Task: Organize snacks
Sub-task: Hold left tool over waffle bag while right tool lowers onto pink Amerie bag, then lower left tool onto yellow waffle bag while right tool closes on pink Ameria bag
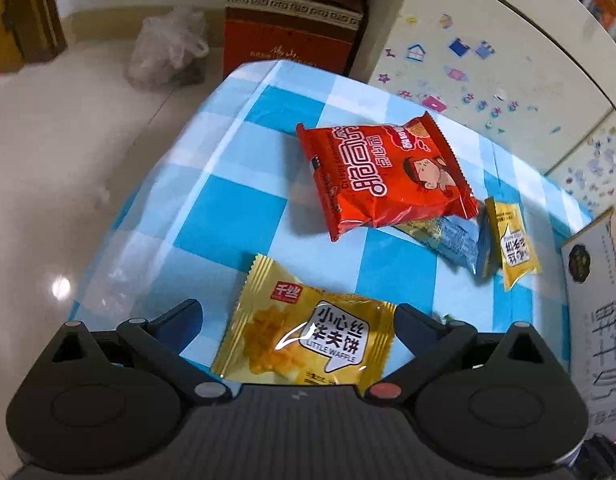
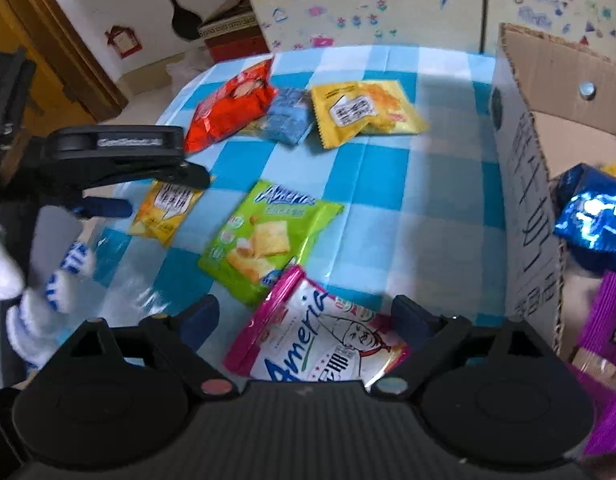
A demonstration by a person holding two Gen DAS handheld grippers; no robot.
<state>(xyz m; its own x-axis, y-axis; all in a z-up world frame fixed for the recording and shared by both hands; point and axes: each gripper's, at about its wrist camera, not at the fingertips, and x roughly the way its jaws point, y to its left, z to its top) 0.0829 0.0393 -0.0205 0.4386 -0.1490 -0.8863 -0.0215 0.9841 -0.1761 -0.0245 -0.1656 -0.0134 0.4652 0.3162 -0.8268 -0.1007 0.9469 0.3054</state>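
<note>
Left hand-held gripper [image 1: 298,320], jaws wide, astride glossy yellow waffle packet [image 1: 308,340] on blue-checked worktop [image 1: 228,208]. Right hand-held gripper [image 2: 306,318], jaws wide, over pink-edged white cracker packet [image 2: 319,336]; open cardboard box [image 2: 531,216] just right.

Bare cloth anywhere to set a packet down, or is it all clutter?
Free: the cloth between the green packet and the cardboard box, and the strip left of the red packet. Crowded: the far cluster of red, blue packet and yellow packet, overlapping.
</note>
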